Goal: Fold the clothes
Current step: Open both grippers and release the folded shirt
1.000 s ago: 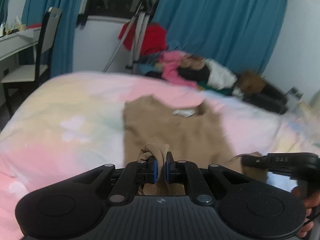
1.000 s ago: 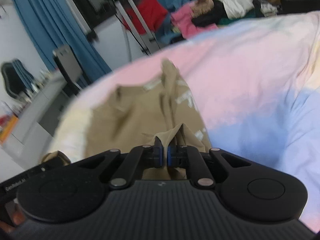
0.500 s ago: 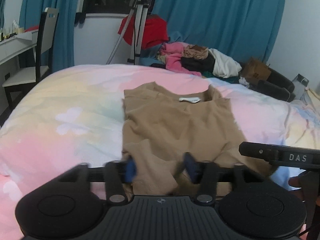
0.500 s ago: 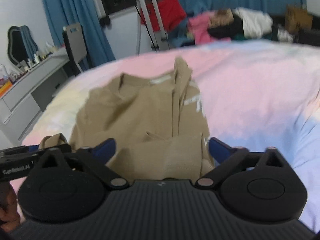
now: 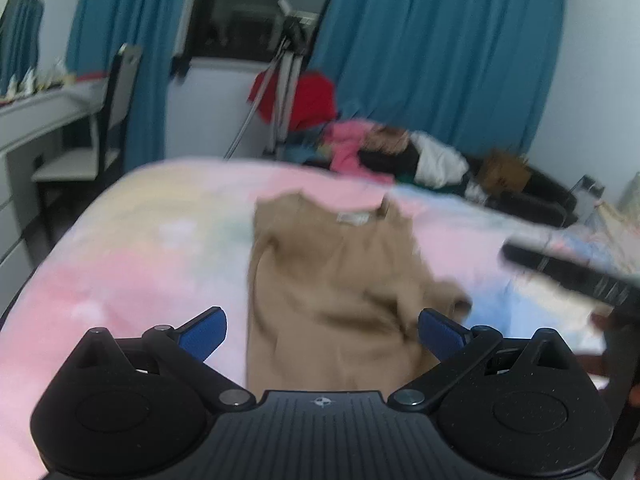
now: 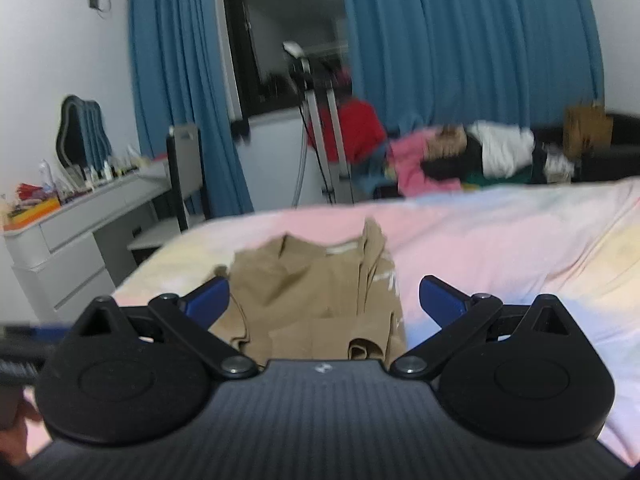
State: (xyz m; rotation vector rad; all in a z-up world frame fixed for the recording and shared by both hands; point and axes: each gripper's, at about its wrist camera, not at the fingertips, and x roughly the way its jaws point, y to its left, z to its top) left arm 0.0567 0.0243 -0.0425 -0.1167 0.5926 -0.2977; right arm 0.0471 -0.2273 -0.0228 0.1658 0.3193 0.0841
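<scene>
tan shirt (image 5: 332, 292) on bed (image 5: 140, 248) | both tongs spread, clear

Tan T-shirt (image 5: 336, 292) partly folded, flat on bed ahead of both tools; collar with white label far end, hem bunched near.

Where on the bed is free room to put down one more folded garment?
Bare pastel bedspread lies left of the tan shirt, and more to its right. Beyond the bed's far edge, the heap of pink, white and black clothes is crowded.
</scene>
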